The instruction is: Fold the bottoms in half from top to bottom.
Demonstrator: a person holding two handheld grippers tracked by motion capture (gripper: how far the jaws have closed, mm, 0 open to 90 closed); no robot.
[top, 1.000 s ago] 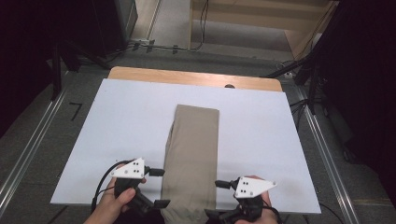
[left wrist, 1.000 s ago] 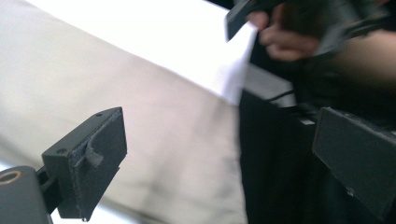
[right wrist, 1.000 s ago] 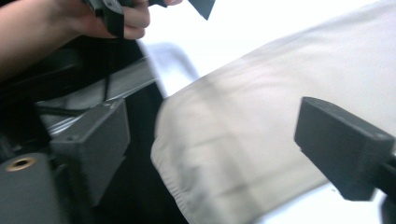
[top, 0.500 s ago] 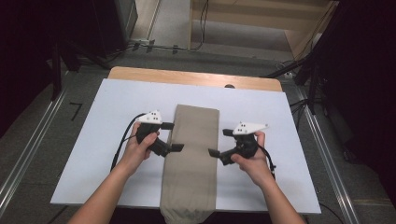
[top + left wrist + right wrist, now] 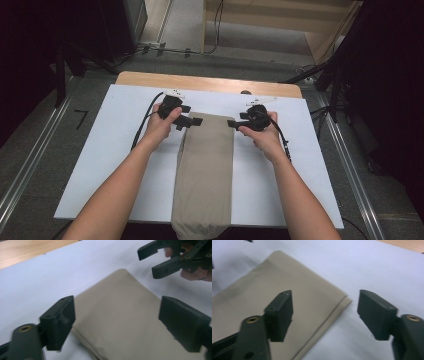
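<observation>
Folded beige cloth (image 5: pixel 205 170), probably trousers, lying along the middle of the white board (image 5: pixel 105 165), near end hanging over the board's front edge. Soft, light and limp; likely to sag and unfold if lifted at one point only. Best taken at the two far corners, through all layers. Left gripper (image 5: pixel 192 121) at the far left corner, right gripper (image 5: pixel 234 123) at the far right corner; both unclenched, jaws just been closing, pads not yet pressing the fabric.
</observation>
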